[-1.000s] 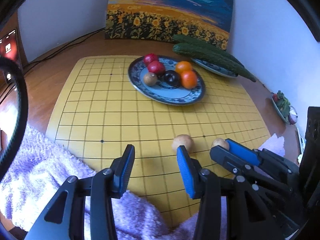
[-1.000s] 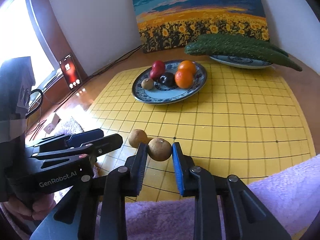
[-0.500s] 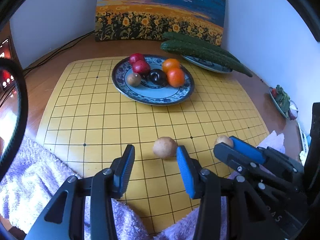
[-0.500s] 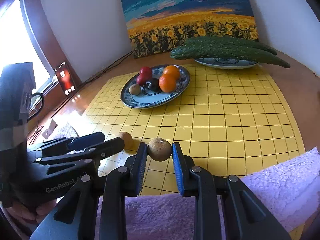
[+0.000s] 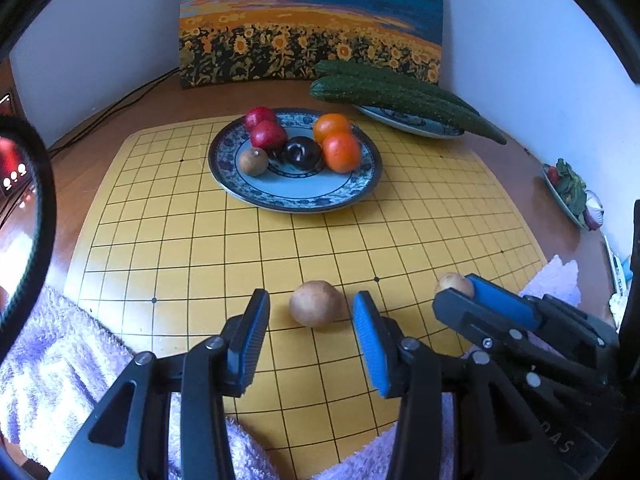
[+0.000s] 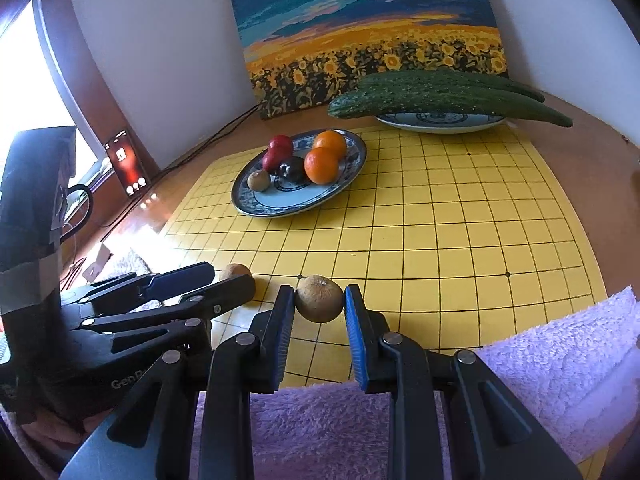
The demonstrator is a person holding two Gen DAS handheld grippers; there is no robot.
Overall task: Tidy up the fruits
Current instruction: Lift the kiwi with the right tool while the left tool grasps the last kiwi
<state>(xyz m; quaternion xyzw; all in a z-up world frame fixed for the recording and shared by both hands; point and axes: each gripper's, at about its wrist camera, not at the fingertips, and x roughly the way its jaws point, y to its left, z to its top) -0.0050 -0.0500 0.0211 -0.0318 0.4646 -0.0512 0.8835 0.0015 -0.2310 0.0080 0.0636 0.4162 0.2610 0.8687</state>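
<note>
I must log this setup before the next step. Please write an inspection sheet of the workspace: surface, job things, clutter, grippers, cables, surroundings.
Surface: yellow grid board on a wooden table; purple towel over its near edge.
Job's things: fruit plate holds two red fruits, two oranges, one dark fruit, one brown fruit. Two brown fruits are off the plate: one on the board, one gripped.
Clutter: cucumbers on a second plate; a small dish of greens at the table's right edge.
Grippers: left gripper open, straddling the loose fruit without touching; right gripper shut on its fruit.
Cables: black cables along the back left.
Surroundings: sunflower painting against a white wall; lit phone by the window.
</note>
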